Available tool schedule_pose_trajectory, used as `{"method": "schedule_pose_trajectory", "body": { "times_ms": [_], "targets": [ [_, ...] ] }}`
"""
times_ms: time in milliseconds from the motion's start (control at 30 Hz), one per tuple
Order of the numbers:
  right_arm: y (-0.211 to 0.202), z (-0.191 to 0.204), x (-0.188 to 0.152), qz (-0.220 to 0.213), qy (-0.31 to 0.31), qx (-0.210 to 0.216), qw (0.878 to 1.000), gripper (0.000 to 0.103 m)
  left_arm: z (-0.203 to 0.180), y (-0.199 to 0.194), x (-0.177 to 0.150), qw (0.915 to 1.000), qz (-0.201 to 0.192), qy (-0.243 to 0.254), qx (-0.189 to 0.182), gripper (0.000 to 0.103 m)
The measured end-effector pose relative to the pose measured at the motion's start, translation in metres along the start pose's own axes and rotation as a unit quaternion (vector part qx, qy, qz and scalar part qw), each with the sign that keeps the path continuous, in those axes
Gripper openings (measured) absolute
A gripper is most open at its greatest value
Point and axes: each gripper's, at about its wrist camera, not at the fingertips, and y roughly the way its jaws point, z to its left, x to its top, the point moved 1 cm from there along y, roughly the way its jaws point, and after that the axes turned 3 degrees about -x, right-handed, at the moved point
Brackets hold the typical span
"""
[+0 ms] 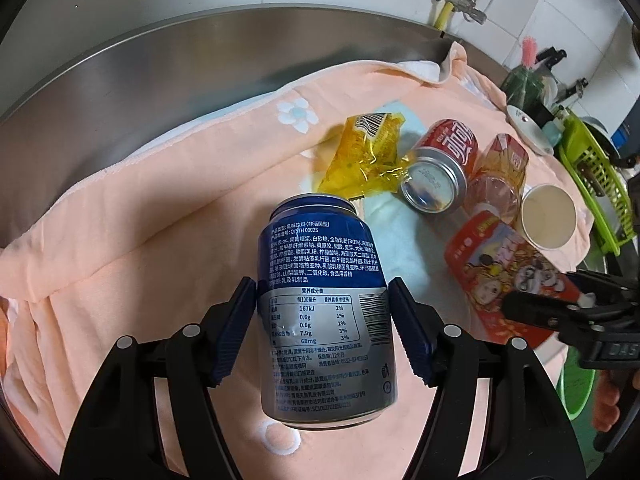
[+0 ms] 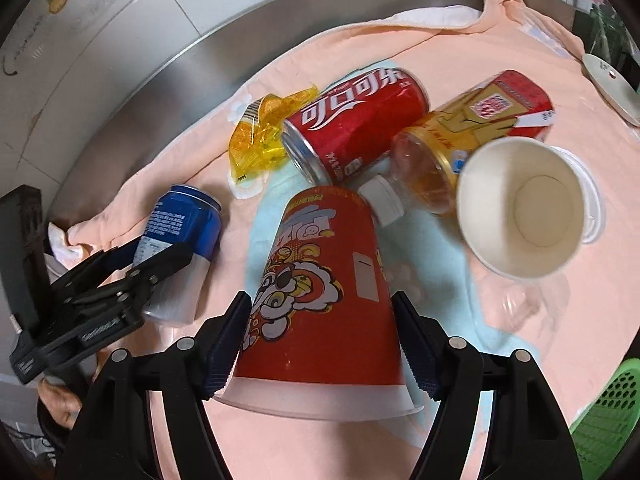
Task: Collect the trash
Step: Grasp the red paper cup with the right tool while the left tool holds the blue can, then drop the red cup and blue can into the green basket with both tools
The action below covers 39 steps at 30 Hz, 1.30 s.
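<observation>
Left gripper (image 1: 322, 320): I am clamping the blue can (image 1: 320, 300), pads pressing both its sides, over the peach towel (image 1: 120, 220).
Right gripper (image 2: 320, 332): I am squeezing the red paper cup (image 2: 324, 280), lying on its side.
Pile: red can (image 2: 352, 120), bottle (image 2: 460, 140), white cup (image 2: 520, 208), yellow wrapper (image 2: 260, 136) lying close together.

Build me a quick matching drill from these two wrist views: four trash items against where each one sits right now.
Items:
1. blue can
2. red paper cup
3. red cola can
4. white paper cup

Places:
A. between the right gripper's jaws
B. lying against the yellow wrapper
C. between the left gripper's jaws
D. on its side, mouth toward the right wrist camera

Pairs: 1-C, 2-A, 3-B, 4-D
</observation>
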Motion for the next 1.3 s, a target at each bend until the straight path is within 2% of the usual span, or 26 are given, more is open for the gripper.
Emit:
{"method": "schedule_pose_trajectory", "body": {
  "times_ms": [100,200,367,467,533,700,867,967,1033,1167,1300],
  "targets": [
    [-0.008,-0.006,-0.005,-0.006,0.004,0.005,1.0,0.069,-0.003,0.001,0.0,1.0,0.005,0.003,-0.001,0.068],
    [-0.014,-0.009,-0.01,-0.01,0.007,0.01,1.0,0.069,-0.005,0.003,-0.001,1.0,0.008,0.0,-0.001,0.074],
    [-0.018,-0.013,-0.018,-0.01,0.007,0.02,1.0,0.069,-0.011,0.006,-0.002,0.9999,0.009,0.013,0.006,0.075],
    [-0.027,-0.017,-0.024,-0.018,0.007,0.027,0.999,0.069,-0.015,0.008,-0.003,0.9997,0.01,0.022,0.009,0.073],
    [-0.036,-0.022,-0.029,-0.026,0.009,0.03,0.999,0.069,-0.017,0.008,-0.003,0.9996,0.01,0.024,0.008,0.066],
    [-0.067,-0.045,-0.048,-0.052,0.025,0.03,0.998,0.069,-0.023,0.007,-0.007,0.9996,0.01,0.025,-0.003,0.065],
    [-0.099,-0.096,-0.083,-0.08,0.064,0.005,0.995,0.069,-0.042,0.004,-0.014,0.9988,0.012,0.038,-0.028,0.065],
    [-0.117,-0.133,-0.11,-0.096,0.095,-0.035,0.99,0.069,-0.067,0.002,-0.019,0.997,0.012,0.056,-0.051,0.065],
    [-0.125,-0.158,-0.126,-0.1,0.117,-0.046,0.987,0.069,-0.082,0.001,-0.021,0.9958,0.012,0.066,-0.063,0.065],
    [-0.141,-0.215,-0.163,-0.109,0.172,-0.084,0.975,0.069,-0.127,-0.003,-0.028,0.9898,0.017,0.097,-0.103,0.065],
    [-0.142,-0.262,-0.2,-0.101,0.22,-0.119,0.963,0.069,-0.175,-0.005,-0.036,0.982,0.023,0.131,-0.133,0.065]
  ]
}}
